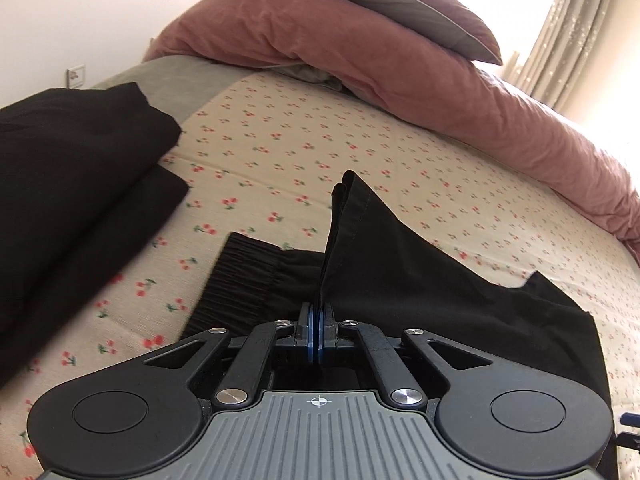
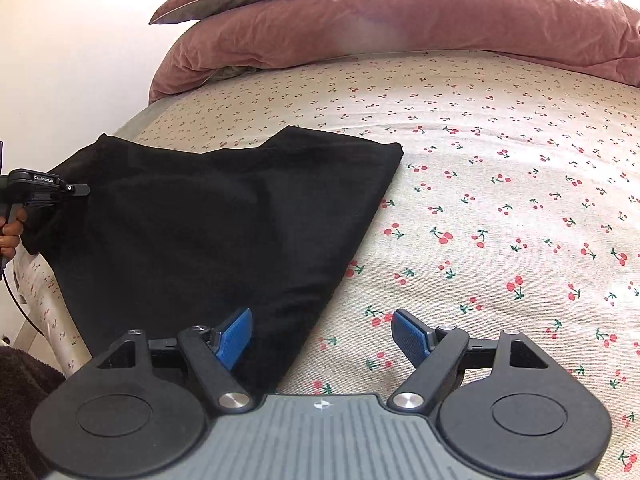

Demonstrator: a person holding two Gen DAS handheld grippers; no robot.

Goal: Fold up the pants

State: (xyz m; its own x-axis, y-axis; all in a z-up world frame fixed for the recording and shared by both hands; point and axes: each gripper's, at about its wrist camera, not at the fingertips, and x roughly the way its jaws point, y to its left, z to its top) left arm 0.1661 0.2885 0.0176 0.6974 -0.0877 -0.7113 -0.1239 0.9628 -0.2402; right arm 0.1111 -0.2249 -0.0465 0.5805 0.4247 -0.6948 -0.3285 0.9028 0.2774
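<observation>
Item one, my left gripper (image 1: 319,320): jaws pressed together, pinching a hem edge of the black pants (image 1: 420,280), several layers of cloth standing up out of the blue pads (image 1: 312,322) in a narrow ridge. Item two, the pants themselves: they lie on the cherry-print bedsheet (image 1: 280,140), near the bed's near edge, the gathered elastic waistband (image 1: 244,276) flat on the sheet just left of the pinched fold, the rest draping away to the right. From the right wrist view the same garment (image 2: 208,232) spreads as a broad dark sheet toward the bed's left edge, its far corner lying flat. Item three, my right gripper (image 2: 322,332): jaws spread wide, nothing between them; the left pad (image 2: 234,336) sits over the pants' edge, the right one over bare sheet; I cannot tell whether either touches. Item four, a second pile of black folded cloth (image 1: 72,184), at the left edge of the bed, apart from the pants. Item five, a dusky pink duvet (image 1: 360,68) bunched along the far edge, a pillow (image 1: 380,0) on top. Item six, a curtain (image 1: 580,28) at the far right, light behind it. Item seven, a hand (image 2: 10,232) on the left gripper's handle, at the left frame edge of the right wrist view.
</observation>
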